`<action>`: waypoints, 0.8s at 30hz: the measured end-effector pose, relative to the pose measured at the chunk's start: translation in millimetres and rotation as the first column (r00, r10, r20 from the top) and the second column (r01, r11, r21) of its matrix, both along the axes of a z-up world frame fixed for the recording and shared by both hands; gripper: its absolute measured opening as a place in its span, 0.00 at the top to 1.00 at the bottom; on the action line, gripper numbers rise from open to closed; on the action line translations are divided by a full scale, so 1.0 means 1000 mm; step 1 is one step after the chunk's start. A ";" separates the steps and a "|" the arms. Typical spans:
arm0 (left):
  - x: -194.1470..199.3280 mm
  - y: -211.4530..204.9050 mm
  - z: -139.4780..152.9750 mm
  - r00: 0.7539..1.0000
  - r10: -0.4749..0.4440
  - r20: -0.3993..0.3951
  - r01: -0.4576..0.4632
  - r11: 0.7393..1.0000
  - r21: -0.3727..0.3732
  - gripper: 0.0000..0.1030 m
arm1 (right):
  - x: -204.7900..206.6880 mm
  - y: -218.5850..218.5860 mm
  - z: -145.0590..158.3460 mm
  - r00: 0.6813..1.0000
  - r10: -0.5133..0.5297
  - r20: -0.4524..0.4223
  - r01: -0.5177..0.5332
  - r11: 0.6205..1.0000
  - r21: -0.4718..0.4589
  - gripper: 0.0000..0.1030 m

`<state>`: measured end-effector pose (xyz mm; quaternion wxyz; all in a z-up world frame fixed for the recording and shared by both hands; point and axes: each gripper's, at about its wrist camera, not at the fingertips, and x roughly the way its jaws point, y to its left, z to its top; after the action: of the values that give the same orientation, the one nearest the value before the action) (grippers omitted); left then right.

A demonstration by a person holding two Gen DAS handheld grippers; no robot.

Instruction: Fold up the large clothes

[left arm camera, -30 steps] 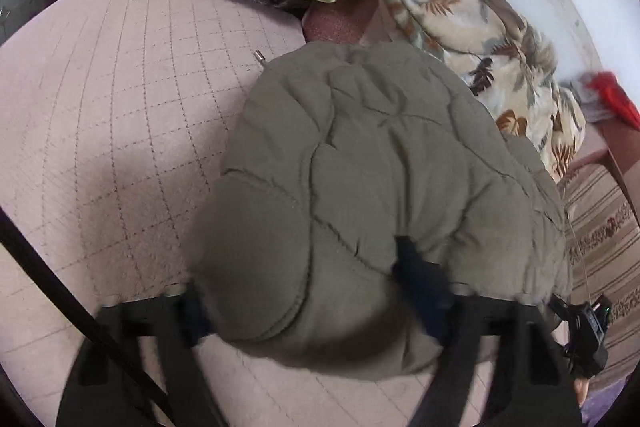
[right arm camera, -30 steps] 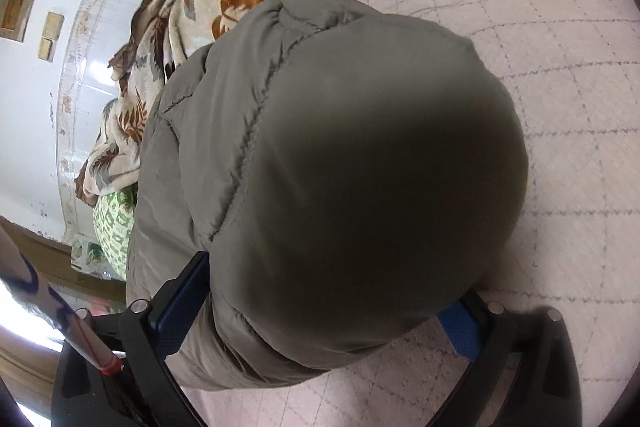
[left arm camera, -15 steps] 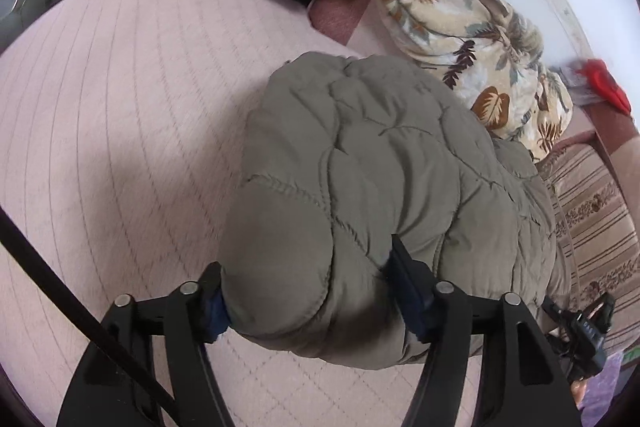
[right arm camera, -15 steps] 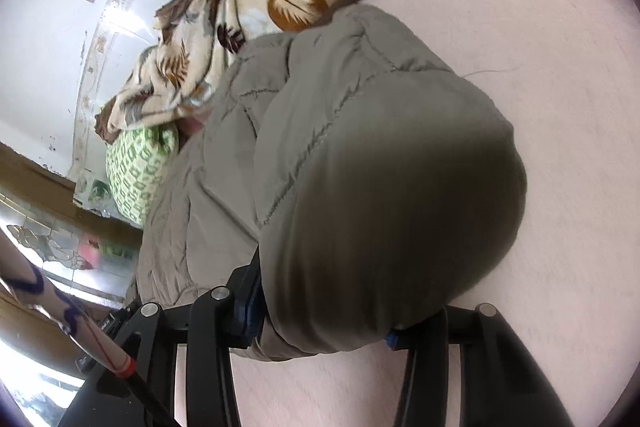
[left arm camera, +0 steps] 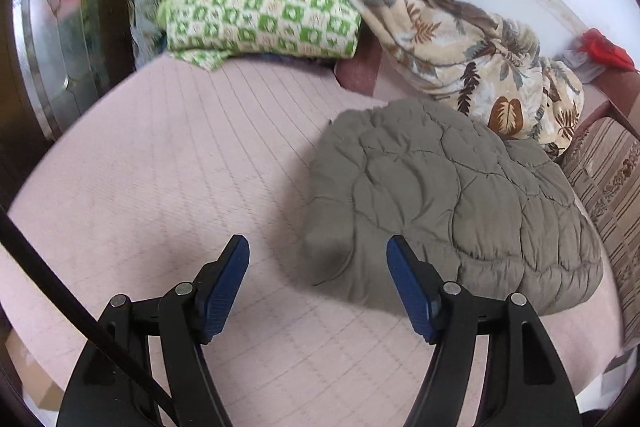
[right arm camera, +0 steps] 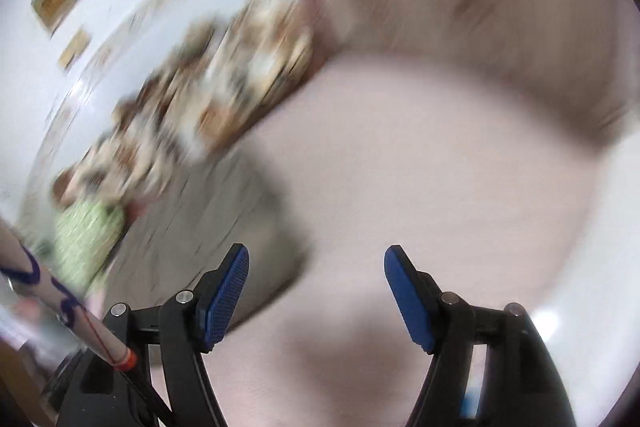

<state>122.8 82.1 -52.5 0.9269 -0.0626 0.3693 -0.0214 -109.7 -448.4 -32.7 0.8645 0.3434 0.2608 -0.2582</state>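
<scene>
Folded jacket sits right of center on the bed. Left gripper and right gripper both just opened wider, holding nothing.

No readable text, label, brand, number or sign shows in either view.

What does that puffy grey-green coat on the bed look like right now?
The coat is olive grey-green, puffy and quilted, with stitched lines making soft wrinkled pillows. It looks like thin padded fabric. It is folded into a thick rounded bundle and lies flat on the pink bed cover. Its far edge sits right next to the leaf-patterned blanket. No claw touches it: the left claw hangs open in front of it, empty.
</scene>
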 end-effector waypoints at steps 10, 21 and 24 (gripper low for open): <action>-0.028 0.016 -0.002 0.999 0.037 0.015 -0.037 0.999 -0.011 0.31 | -0.197 -0.059 0.160 0.824 -0.514 0.241 0.559 0.808 -0.188 0.12; -0.019 -0.017 0.010 1.000 -0.004 0.028 0.004 1.000 0.009 0.29 | -0.009 0.062 0.091 0.997 0.080 0.016 -0.068 0.915 -0.397 0.12; 0.004 -0.033 0.006 1.000 -0.013 0.012 0.012 0.999 0.052 0.28 | 0.059 0.096 0.060 0.970 0.229 -0.076 -0.241 0.909 -0.340 0.23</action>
<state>126.5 48.8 -46.3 0.9303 -0.0360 0.3645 -0.0178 -50.9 -352.7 27.8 0.9317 0.1472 0.2653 -0.1999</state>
